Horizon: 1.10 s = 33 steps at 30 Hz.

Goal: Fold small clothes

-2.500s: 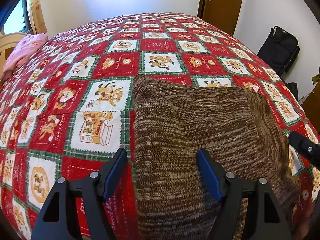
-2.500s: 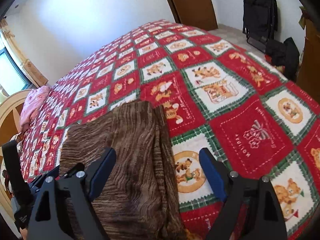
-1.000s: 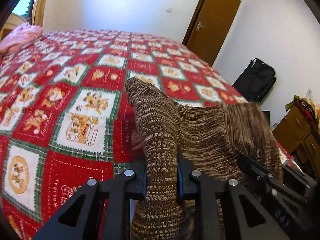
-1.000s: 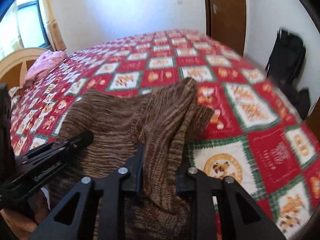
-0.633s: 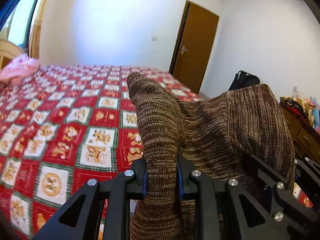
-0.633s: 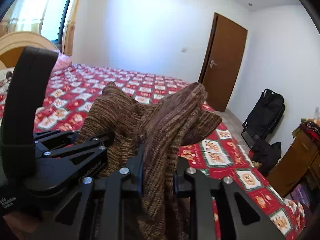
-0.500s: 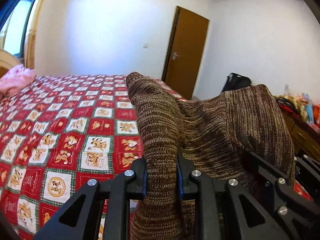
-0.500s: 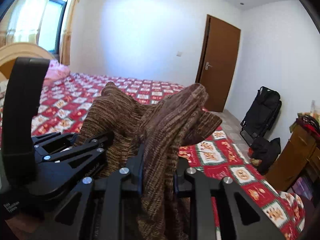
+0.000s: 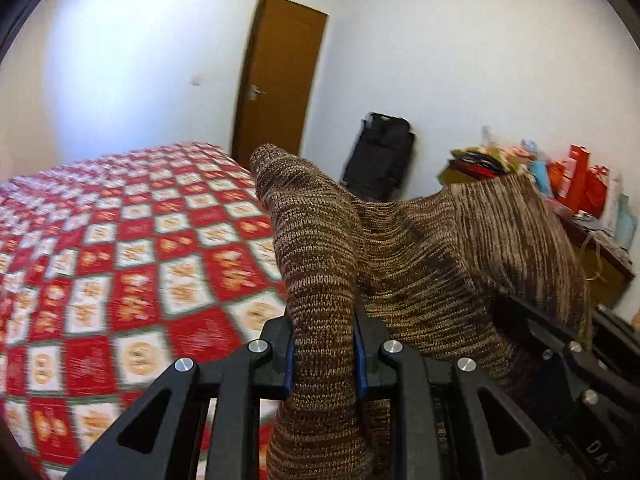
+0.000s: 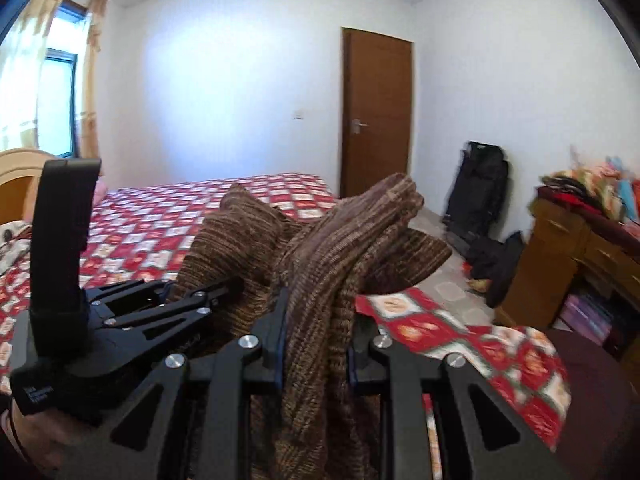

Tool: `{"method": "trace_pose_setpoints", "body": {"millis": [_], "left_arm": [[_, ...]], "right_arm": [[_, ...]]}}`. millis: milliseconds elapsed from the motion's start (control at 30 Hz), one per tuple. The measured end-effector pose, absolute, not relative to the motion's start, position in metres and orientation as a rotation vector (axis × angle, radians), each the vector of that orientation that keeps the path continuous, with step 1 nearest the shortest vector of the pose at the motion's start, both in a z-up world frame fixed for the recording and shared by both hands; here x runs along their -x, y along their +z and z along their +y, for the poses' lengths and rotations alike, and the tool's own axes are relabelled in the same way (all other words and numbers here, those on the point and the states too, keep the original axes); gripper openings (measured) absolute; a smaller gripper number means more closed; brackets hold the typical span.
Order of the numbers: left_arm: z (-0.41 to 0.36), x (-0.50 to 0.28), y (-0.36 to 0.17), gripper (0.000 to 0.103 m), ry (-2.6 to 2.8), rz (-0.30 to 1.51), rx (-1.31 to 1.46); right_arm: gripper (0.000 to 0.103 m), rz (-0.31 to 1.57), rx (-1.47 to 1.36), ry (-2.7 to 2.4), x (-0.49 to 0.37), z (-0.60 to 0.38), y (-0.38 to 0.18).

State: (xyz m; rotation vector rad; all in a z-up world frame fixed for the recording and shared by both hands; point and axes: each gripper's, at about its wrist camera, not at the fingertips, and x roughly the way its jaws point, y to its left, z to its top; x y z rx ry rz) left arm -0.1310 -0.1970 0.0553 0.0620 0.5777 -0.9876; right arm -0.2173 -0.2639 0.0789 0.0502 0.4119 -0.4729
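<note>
Soft, floppy brown knit sweater (image 9: 400, 264) held up in the air above the red checked bed (image 9: 120, 260), pinched tight by left tool (image 9: 323, 356) and right tool (image 10: 316, 344), likely light but saggy, so best gripped near both edges.

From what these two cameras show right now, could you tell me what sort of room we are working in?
Most likely a bedroom in a home. A bed under a red patterned quilt fills the left side, a wooden door is shut in the far wall, and a dresser heaped with clothes stands to the right.
</note>
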Motion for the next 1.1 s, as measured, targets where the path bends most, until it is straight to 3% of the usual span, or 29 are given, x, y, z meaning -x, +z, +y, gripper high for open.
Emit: {"method": "trace_pose_setpoints", "body": {"millis": [400,667,733,800,933,967,1000,1067,1100], "left_arm": [[-0.343,0.139,-0.045,0.025,-0.971,0.695,-0.286],[-0.342,0.101,-0.071,0.075,-0.888,0.854,-0.169],[-0.336,0.096,-0.07,0.075,-0.9,0.918,-0.129],[-0.326,0.097,-0.063,0.075,-0.905,0.943,-0.116],[-0.302,0.105,-0.046,0.075,-0.893,0.884,-0.186],[-0.296,0.108,-0.043,0.075,-0.89,0.859,-0.203],[-0.291,0.113,-0.04,0.075,-0.89,0.831,-0.224],[-0.28,0.131,-0.035,0.075,-0.905,0.788,-0.262],[-0.279,0.131,-0.036,0.075,-0.912,0.783,-0.269]], "right_arm": [[0.024,0.625,-0.173,-0.693,0.204,-0.419,-0.015],[0.029,0.605,-0.208,-0.638,0.206,-0.436,-0.035],[0.033,0.594,-0.261,-0.624,0.215,-0.445,-0.036],[0.049,0.594,-0.311,-0.622,0.225,-0.447,-0.041],[0.05,0.54,-0.431,-0.634,0.257,-0.446,-0.033],[0.045,0.51,-0.418,-0.663,0.268,-0.439,-0.026],[0.033,0.495,-0.388,-0.69,0.274,-0.432,-0.02],[0.02,0.488,-0.31,-0.718,0.278,-0.415,-0.008],[0.019,0.487,-0.273,-0.721,0.276,-0.406,-0.001]]}}
